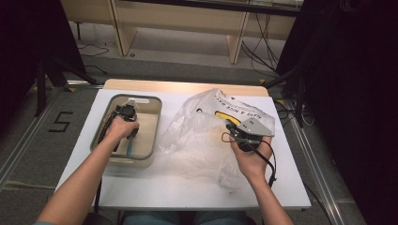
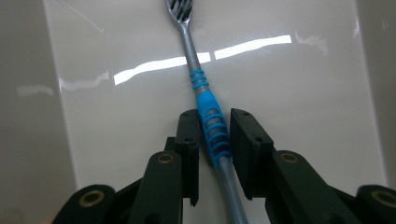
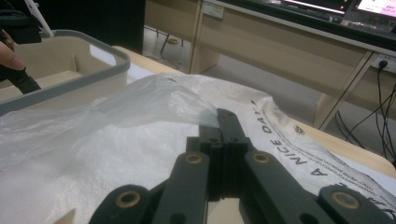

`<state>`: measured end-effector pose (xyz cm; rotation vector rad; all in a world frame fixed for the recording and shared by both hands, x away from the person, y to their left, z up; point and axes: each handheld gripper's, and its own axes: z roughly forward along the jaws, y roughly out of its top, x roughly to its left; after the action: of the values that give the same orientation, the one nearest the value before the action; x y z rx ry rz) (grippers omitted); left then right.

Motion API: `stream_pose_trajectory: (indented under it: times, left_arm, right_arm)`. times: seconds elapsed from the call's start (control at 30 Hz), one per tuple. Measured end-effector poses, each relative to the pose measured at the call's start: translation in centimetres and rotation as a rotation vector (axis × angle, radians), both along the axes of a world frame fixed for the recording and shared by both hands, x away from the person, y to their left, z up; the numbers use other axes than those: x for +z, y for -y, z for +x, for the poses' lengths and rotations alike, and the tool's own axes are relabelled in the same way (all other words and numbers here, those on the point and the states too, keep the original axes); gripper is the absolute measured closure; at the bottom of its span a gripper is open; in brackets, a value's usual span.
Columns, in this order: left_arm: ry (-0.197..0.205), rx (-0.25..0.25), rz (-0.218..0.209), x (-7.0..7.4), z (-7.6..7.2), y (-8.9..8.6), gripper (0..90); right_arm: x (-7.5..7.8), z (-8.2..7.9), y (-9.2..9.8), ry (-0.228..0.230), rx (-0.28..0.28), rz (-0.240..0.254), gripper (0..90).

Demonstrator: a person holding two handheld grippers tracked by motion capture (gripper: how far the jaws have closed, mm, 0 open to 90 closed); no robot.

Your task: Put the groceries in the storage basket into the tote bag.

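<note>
**Two claws at work: toothbrush in the bin, bag pinched**

The left claw (image 2: 214, 140) reaches down into the beige bin (image 1: 155, 110), its jaws partly open astride a toothbrush (image 2: 211, 122) with a grey handle and blue ribbed grip, lying flat on the bin floor. The right claw (image 3: 223, 135) is closed, pinching the translucent plastic bag (image 1: 197, 136) spread on the white worktop (image 1: 187, 192).

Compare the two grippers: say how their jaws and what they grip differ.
The left gripper has its jaws apart, straddling a toothbrush that lies in the bin; the right gripper has its jaws pressed together on a fold of the plastic bag. The left points down into the bin, the right lies low over the table. Both are hand-held, with black jaws.
</note>
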<state>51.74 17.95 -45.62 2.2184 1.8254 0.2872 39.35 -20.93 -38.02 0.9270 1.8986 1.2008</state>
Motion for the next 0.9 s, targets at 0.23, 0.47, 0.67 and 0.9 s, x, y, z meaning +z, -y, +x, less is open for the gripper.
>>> stream_pose_trajectory:
  times: [0.23,0.47,0.67,0.9]
  left_arm:
    - [-0.004,-0.002,0.002,0.02,0.06,0.04,73.6]
    - [-0.004,-0.015,0.009,0.04,0.07,0.2,77.3]
    - [-0.004,-0.017,0.009,0.06,0.08,0.2,78.2]
    - [-0.006,-0.016,0.006,0.09,0.04,0.23,78.5]
  right_arm:
    - [-0.04,0.02,-0.03,-0.001,0.002,-0.003,90.0]
    - [-0.05,0.01,-0.02,-0.002,0.002,-0.003,90.0]
    - [-0.05,0.03,-0.01,-0.001,0.001,-0.003,90.0]
    - [-0.06,0.05,0.01,-0.001,0.0,-0.004,90.0]
